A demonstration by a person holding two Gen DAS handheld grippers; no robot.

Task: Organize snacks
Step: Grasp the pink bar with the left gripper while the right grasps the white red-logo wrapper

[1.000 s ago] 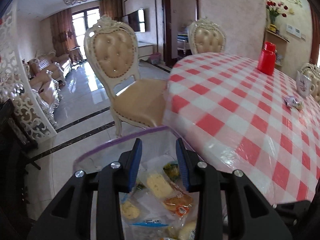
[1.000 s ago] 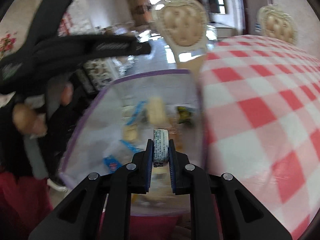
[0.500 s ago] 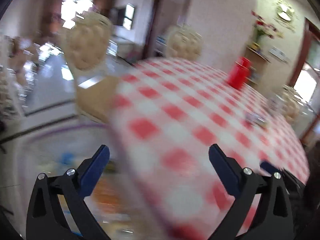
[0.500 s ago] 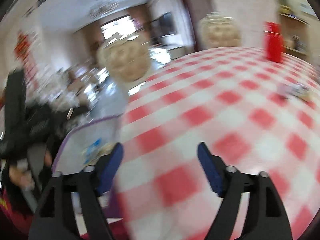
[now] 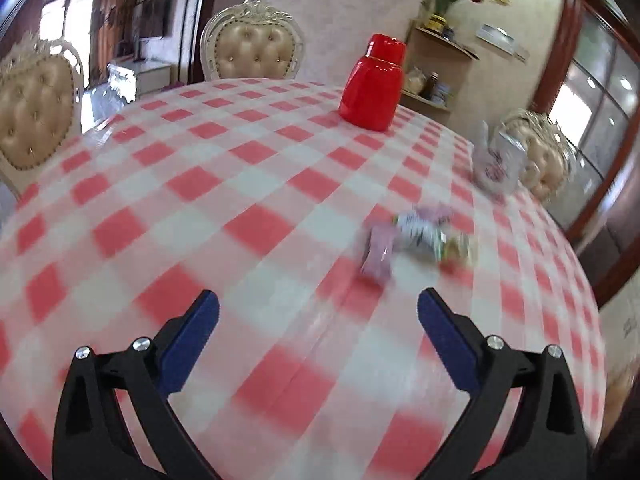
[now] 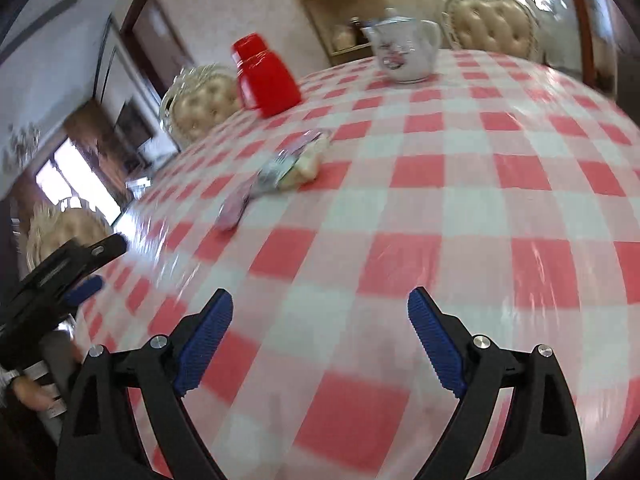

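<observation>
On the red-and-white checked tablecloth [image 5: 248,184] the last crinkly wrapped snacks [image 5: 416,236] wait; we've left the bag, left gripper [image 5: 318,312] wide and empty, right gripper [image 6: 320,312] opening, empty

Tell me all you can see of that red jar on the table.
The red jar looks like glossy plastic: a wide rounded body, narrower shoulder and a tall cylindrical cap of the same red, closed. It stands upright on the checked tablecloth toward the table's far side, apart from the teapot and the snack packets. Nothing touches it.
</observation>
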